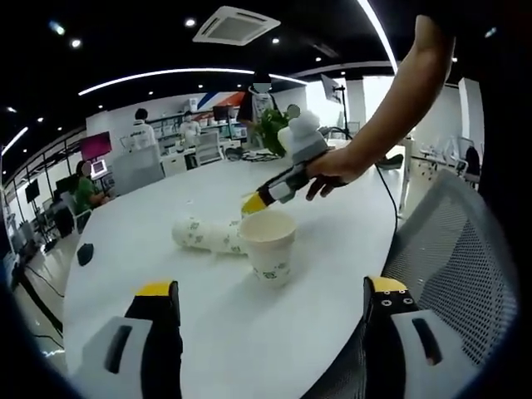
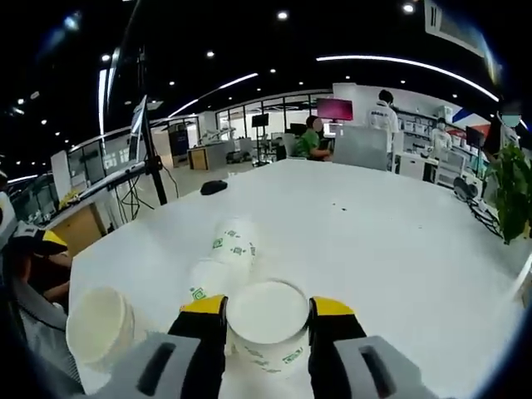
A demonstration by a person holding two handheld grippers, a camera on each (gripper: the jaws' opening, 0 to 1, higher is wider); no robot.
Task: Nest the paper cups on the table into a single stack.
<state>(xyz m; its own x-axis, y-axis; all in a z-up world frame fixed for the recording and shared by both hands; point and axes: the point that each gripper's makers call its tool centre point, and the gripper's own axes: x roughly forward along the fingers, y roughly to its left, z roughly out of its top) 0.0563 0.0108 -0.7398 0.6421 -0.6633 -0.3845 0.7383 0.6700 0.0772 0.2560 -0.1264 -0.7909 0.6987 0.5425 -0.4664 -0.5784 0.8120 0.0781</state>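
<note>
The right tongs point(image 2: 268, 316) clench an upright paper cup point(image 2: 268, 320) on the bench point(image 2: 399, 241); left tongs point(image 1: 270, 299) hang released. Next: lift it toward the lying nested cups point(image 2: 226, 249) behind it.

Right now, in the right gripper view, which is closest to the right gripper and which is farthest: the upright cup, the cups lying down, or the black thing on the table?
1. Upright cup: between the right gripper jaws.
2. Lying cups: just beyond, slightly left.
3. Black thing: far across the table, left.
</note>
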